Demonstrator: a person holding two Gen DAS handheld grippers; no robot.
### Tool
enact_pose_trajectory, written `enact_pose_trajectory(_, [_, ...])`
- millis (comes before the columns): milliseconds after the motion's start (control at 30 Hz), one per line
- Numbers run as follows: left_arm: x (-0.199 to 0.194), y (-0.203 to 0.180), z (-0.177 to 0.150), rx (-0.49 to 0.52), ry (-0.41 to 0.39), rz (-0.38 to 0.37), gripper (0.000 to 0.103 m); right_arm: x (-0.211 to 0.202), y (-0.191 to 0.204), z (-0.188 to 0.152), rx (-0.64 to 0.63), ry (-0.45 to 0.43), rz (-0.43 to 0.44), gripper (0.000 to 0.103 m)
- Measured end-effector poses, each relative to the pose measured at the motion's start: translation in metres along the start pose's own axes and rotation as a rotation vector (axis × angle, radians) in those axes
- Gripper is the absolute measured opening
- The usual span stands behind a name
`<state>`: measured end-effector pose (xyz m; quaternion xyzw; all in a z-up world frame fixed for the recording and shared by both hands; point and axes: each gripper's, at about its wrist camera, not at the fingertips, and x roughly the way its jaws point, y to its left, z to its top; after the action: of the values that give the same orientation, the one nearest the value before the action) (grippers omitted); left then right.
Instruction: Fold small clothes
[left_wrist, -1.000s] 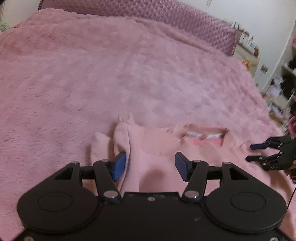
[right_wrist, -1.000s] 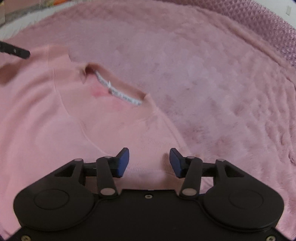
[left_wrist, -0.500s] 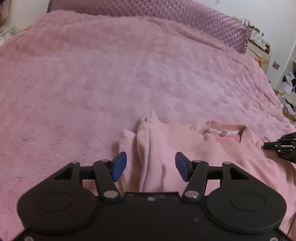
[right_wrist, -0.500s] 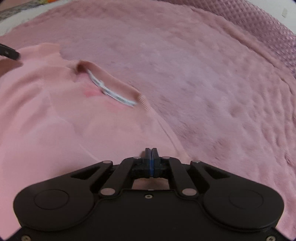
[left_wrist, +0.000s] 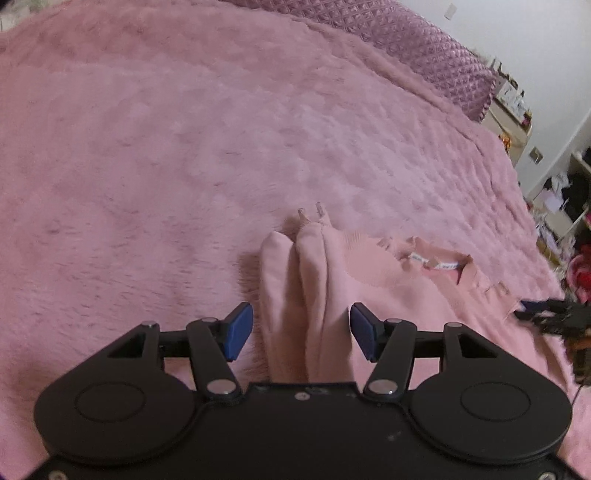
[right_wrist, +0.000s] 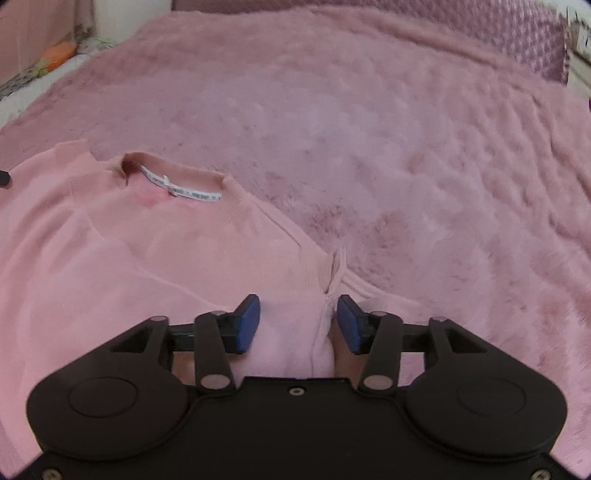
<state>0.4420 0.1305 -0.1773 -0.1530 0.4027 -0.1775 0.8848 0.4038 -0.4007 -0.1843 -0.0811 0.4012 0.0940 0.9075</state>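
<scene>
A small pink sweater (right_wrist: 110, 258) lies on a fluffy pink blanket (left_wrist: 184, 147), its collar with a white label (right_wrist: 181, 186) facing away from me. My left gripper (left_wrist: 300, 330) is open over the sweater's left side; a bunched sleeve (left_wrist: 295, 280) runs between its blue pads without being pinched. My right gripper (right_wrist: 297, 323) is at the right shoulder; its jaws are opening, and a raised fold of fabric (right_wrist: 291, 328) stands between the pads. The left wrist view also shows the right gripper (left_wrist: 546, 314), blurred, at the sweater's far edge.
The blanket covers a wide bed with a quilted purple headboard (left_wrist: 424, 48). A bedside cabinet (left_wrist: 513, 110) and cluttered shelves (left_wrist: 565, 192) stand beyond the bed's right side. A patterned sheet (right_wrist: 44, 70) shows at the bed's left edge.
The right gripper was open, snapped shut half a second ago, and stands open again with a fold of fabric between its pads. Both grippers shifted sideways over the sweater; the sleeve now lies centred in the left gripper.
</scene>
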Motion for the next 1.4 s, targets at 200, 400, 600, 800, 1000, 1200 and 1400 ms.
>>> enact_pose_trajectory(200, [0.021,-0.013,0.009,0.008,0.039,0.022,0.061,0.001,0.004,-0.003,-0.037,0.017,0.036,0.017])
enact_pose_trajectory(400, [0.021,-0.022,0.007,0.047,-0.002,0.045,0.060,-0.012,-0.001,0.000,-0.069,-0.075,-0.057,0.008])
enact_pose_trajectory(600, [0.019,-0.025,0.014,0.069,-0.050,0.064,0.060,0.011,-0.003,0.002,-0.056,-0.008,-0.169,0.008])
enact_pose_trajectory(800, [0.027,-0.022,0.002,0.092,-0.001,0.141,0.060,0.034,0.010,-0.003,-0.053,0.051,-0.249,0.013])
enact_pose_trajectory(1000, [-0.005,-0.003,0.002,0.069,-0.006,0.074,0.060,-0.021,0.037,0.000,-0.078,-0.114,-0.307,0.050])
enact_pose_trajectory(1200, [-0.029,0.008,0.006,0.088,0.007,0.036,0.061,-0.103,0.168,-0.020,-0.272,-0.364,-0.202,0.054])
enact_pose_trajectory(1400, [-0.029,0.020,0.011,0.024,0.064,-0.020,0.061,-0.122,0.342,-0.066,-0.603,-0.439,-0.003,0.057])
